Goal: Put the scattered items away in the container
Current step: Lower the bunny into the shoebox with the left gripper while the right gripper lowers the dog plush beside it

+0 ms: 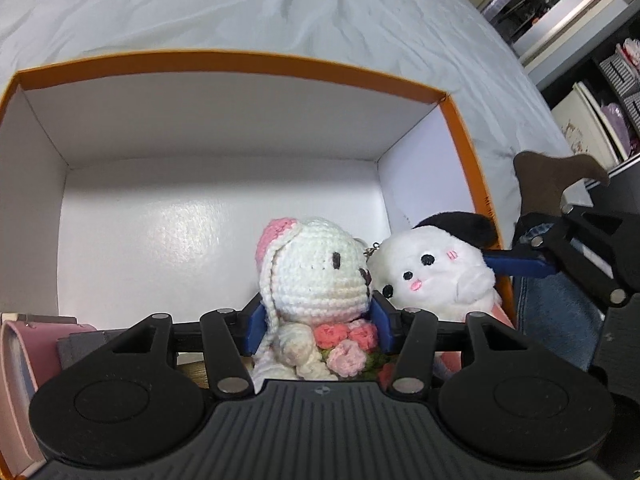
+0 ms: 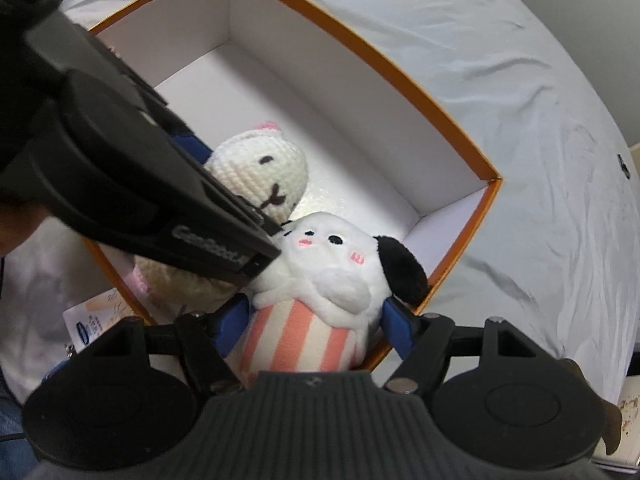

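Observation:
An orange box [image 1: 240, 65] with a white inside sits on a white cloth. My left gripper [image 1: 320, 328] is shut on a white crocheted bunny [image 1: 316, 272] with pink ears and a flower bouquet, held over the box's near side. My right gripper [image 2: 316, 320] is shut on a white plush dog [image 2: 332, 264] with black ears and a pink-striped body, held at the box's near corner [image 2: 460, 256]. The two toys touch, head to head. The dog [image 1: 436, 268] also shows in the left wrist view, and the bunny [image 2: 260, 172] in the right wrist view.
The white cloth [image 2: 520, 100] covers the table around the box. A pink case [image 1: 20, 380] lies at the left by the left gripper. A small printed packet [image 2: 96, 320] lies outside the box's near wall. Shelves [image 1: 600, 100] stand at the far right.

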Motion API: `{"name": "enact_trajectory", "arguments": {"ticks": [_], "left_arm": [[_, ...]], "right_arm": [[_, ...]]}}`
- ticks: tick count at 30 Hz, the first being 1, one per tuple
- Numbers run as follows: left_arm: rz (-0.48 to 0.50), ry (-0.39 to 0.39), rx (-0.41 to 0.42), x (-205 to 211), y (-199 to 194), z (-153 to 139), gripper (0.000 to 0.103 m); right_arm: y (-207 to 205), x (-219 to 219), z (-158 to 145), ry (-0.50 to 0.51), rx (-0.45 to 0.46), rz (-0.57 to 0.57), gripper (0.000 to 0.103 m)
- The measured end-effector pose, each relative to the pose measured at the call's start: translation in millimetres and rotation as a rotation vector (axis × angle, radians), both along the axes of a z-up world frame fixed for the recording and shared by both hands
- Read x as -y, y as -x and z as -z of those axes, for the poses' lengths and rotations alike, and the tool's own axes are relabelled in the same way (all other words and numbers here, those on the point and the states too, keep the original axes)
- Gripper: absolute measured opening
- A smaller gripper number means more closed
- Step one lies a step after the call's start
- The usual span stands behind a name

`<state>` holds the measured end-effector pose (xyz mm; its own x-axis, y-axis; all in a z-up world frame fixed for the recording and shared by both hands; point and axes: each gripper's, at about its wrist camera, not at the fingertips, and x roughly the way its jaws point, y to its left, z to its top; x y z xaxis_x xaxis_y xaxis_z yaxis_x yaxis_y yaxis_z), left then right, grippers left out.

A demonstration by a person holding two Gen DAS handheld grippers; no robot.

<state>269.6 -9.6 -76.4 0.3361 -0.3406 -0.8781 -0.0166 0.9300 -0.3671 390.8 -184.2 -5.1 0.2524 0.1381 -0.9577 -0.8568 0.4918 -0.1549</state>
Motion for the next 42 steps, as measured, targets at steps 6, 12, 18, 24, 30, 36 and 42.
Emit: {"name": "enact_trajectory", "arguments": {"ticks": [6, 12, 18, 24, 30, 36, 42], "left_arm": [[0.007, 0.016, -0.006, -1, -3, 2, 0.061], [0.004, 0.047, -0.008, -9, -4, 2, 0.062], [0.011, 0.037, -0.007, -4, -5, 3, 0.062], [0.017, -0.007, -0.010, 2, -3, 7, 0.062], [0.022, 0.035, -0.020, -10, -2, 1, 0.068], [0.063, 0.095, -0.008, -27, 2, -23, 0.044], [0.098, 0.043, -0.025, -19, 2, -15, 0.028]], "right_arm": [[-12, 6, -6, -0.004, -0.068, -0.017, 0.077], [-27, 16, -14, -0.026, -0.153, 0.018, 0.077], [-37, 26, -18, -0.036, -0.203, 0.056, 0.068], [-36, 29, 3, 0.016, -0.192, 0.055, 0.057], [-35, 33, 8, 0.028, -0.177, 0.023, 0.055], [-35, 41, 12, 0.042, -0.184, 0.002, 0.052], [-37, 51, 17, 0.046, -0.195, 0.000, 0.050]]}}
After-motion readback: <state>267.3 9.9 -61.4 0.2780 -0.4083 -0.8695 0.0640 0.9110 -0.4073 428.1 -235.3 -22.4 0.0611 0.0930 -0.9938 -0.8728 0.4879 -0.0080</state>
